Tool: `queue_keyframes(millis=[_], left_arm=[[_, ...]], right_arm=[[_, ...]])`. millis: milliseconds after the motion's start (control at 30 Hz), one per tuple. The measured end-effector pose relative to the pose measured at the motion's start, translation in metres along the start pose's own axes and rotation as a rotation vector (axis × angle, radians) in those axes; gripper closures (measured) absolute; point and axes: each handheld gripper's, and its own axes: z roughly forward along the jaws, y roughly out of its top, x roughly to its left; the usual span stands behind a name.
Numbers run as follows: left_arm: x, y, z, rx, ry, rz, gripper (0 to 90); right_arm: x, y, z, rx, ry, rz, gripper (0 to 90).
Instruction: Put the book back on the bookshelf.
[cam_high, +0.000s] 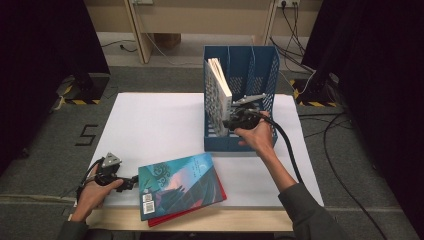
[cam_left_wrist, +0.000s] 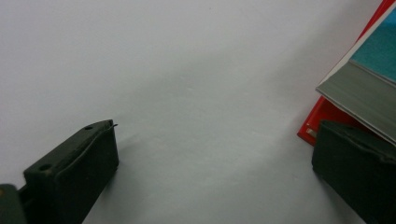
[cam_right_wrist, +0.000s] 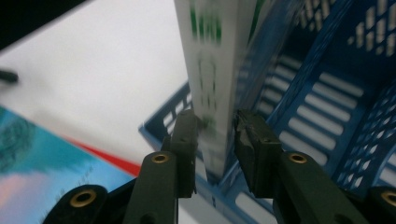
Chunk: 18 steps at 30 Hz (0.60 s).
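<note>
A white book (cam_high: 219, 95) with green lettering on its spine (cam_right_wrist: 210, 56) stands upright in the left slot of a blue file rack (cam_high: 260, 65). My right gripper (cam_high: 231, 122) holds it low down from the front. In the right gripper view the two jaws (cam_right_wrist: 217, 123) press on either side of the spine, just above the rack's front wall (cam_right_wrist: 161, 123). A teal picture book (cam_high: 175, 182) lies on a red book (cam_high: 220, 192) at the table's front edge. My left gripper (cam_high: 134, 181) rests just left of them, open (cam_left_wrist: 215, 135), with only bare white surface between its jaws.
The white table sheet (cam_high: 150, 125) spreads left of the rack. The rack's middle and right slots (cam_right_wrist: 327, 93) hold nothing. The red book's corner (cam_left_wrist: 327, 114) lies close to my left gripper's right jaw. Cables and dark stands sit on the floor at both sides.
</note>
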Motion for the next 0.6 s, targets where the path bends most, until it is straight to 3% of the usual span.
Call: queue_keyframes(millis=[133, 267, 600], left_arm=[[0.0, 0.0, 0.0, 0.0, 0.0, 0.0, 0.0], [0.0, 0.0, 0.0, 0.0, 0.0, 0.0, 0.0], [0.0, 0.0, 0.0, 0.0, 0.0, 0.0, 0.0]], right_arm=[[0.0, -0.011, 0.015, 0.01, 0.035, 0.007, 71.5], [0.004, -0.016, 0.024, 0.039, 0.02, -0.039, 71.8], [0.008, -0.014, 0.039, -0.011, 0.057, -0.01, 71.8]])
